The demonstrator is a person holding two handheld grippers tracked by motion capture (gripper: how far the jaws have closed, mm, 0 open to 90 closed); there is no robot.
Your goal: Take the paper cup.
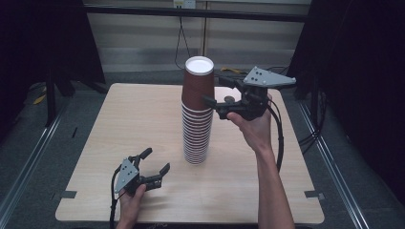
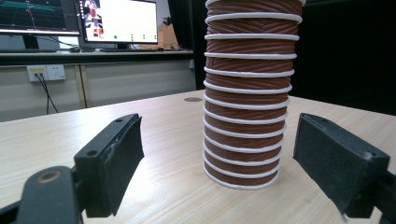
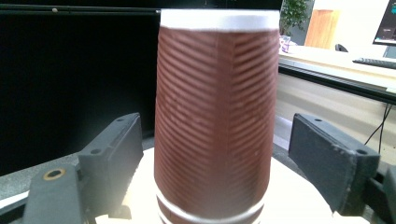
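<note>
A tall stack of brown ribbed paper cups [image 1: 196, 129] with white rims stands upside down near the middle of the wooden table [image 1: 119, 119]. Its top cup [image 1: 198, 83] shows a white base. My right gripper [image 1: 212, 88] is level with that top cup [image 3: 215, 116], one jaw on each side, and both pads stand clear of the cup wall. My left gripper [image 1: 157, 159] rests low near the table's front left, open with nothing between its jaws, and points at the foot of the stack [image 2: 245, 116].
Past the table's far edge are a wall, a hanging cable [image 1: 180, 38] and monitors [image 2: 116, 21] on a desk. Dark curtains stand at both sides. Metal floor rails [image 1: 28, 157] run along the table's left and right.
</note>
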